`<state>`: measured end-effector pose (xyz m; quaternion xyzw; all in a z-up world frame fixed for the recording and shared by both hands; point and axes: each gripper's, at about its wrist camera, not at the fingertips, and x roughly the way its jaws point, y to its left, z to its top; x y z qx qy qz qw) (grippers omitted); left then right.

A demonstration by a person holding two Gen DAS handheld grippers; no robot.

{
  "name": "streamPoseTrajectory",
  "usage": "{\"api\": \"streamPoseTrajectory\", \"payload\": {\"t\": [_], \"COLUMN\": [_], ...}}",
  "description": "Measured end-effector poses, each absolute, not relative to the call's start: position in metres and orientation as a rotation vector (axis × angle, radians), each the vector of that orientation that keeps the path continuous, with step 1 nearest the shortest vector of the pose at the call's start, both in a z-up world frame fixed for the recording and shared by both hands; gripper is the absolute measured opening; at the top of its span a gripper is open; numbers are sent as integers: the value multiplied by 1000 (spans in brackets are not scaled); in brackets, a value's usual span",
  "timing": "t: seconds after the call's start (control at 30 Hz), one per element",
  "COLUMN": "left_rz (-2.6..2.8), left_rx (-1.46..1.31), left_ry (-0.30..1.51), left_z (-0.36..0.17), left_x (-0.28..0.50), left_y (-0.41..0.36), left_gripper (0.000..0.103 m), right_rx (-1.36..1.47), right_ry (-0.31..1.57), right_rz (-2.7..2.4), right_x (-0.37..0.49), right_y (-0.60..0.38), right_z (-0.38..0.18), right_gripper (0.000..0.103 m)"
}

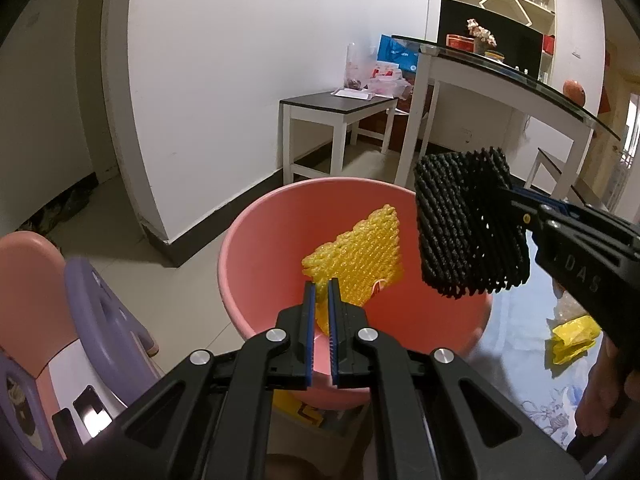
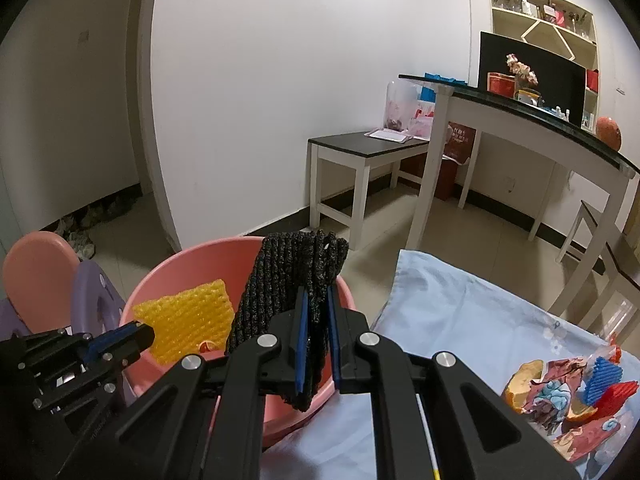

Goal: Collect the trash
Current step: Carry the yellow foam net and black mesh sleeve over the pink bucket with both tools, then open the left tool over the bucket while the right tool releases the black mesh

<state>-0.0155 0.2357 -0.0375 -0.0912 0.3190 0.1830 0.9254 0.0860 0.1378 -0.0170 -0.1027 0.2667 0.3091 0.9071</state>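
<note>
A pink plastic bin (image 1: 256, 240) stands on the floor beside the table; it also shows in the right wrist view (image 2: 168, 276). My left gripper (image 1: 321, 292) is shut on a yellow foam net sleeve (image 1: 360, 256) and holds it over the bin's opening; the sleeve also shows in the right wrist view (image 2: 188, 320). My right gripper (image 2: 316, 304) is shut on a black foam net sleeve (image 2: 288, 280) and holds it above the bin's right rim; the sleeve also shows in the left wrist view (image 1: 468, 228). The right gripper (image 1: 516, 200) enters the left wrist view from the right.
A light blue floral tablecloth (image 2: 460, 320) holds more trash: orange peel, torn wrappers and blue and red pieces (image 2: 560, 392). A yellow crumpled bag (image 1: 572, 340) lies on it. A pink and purple child's chair (image 1: 80, 300) stands left of the bin. White benches and a glass-topped table (image 1: 500, 80) stand behind.
</note>
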Motion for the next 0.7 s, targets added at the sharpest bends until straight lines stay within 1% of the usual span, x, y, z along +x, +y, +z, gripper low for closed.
{"api": "streamPoseTrajectory", "payload": {"t": [0.4,0.7], "left_rz": [369,386], "left_rx": [-226,-277], "left_ry": [680,704], "left_z": [-45,-49], "left_x": [-12,-10], "left_y": [240,249], "left_gripper": [5,7], "right_rx": [-219,-229], "right_ry": [617,627], "right_rz": [657,668], "right_x": [94,93], "right_y": [146,149], "right_z": [-31,-34], "right_gripper": [9,10]}}
